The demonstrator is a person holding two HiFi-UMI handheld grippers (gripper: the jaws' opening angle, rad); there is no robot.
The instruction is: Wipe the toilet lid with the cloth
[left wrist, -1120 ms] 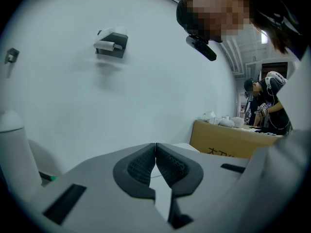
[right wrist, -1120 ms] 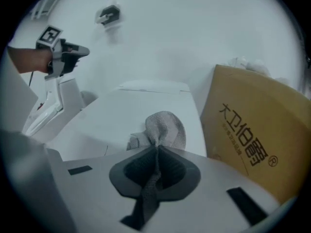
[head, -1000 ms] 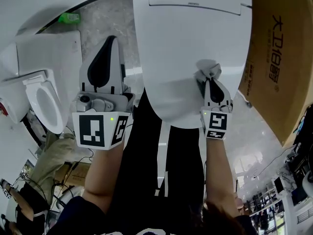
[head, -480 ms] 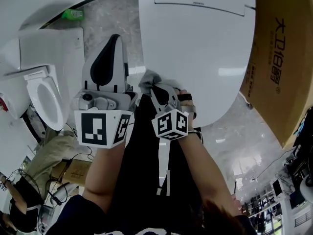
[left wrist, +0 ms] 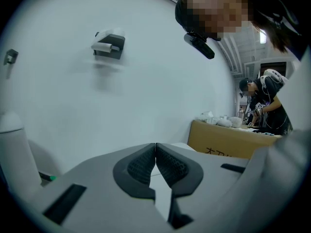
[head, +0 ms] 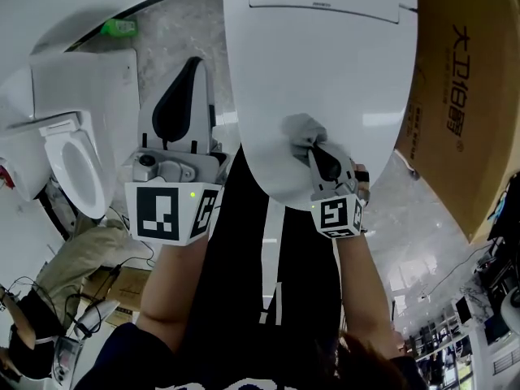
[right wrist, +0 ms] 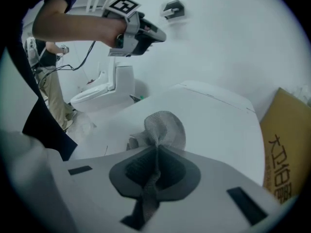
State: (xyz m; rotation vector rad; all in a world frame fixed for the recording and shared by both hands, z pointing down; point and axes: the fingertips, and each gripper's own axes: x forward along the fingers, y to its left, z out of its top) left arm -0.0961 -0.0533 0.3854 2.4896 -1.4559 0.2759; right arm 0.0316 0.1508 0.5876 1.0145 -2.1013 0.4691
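1. Far left: a second white toilet (head: 71, 165), its seat uncovered, stands on a grey speckled floor (head: 175, 31). A small green object (head: 118, 28) lies by the white wall.
2. The left gripper (head: 192, 63) is held in the air over the floor, just beside the lid's left edge. Its jaws are pressed together with nothing between them.
3. Centre: the glossy white toilet lid (head: 325, 63) is down.
4. A grey cloth (head: 301, 128) sits bunched on the lid's front part, touching it. The right gripper (head: 317, 149) is clamped on the cloth, its bare forearm reaching forward.
5. Right: a printed brown cardboard box (head: 459, 96) stands just beside the toilet.
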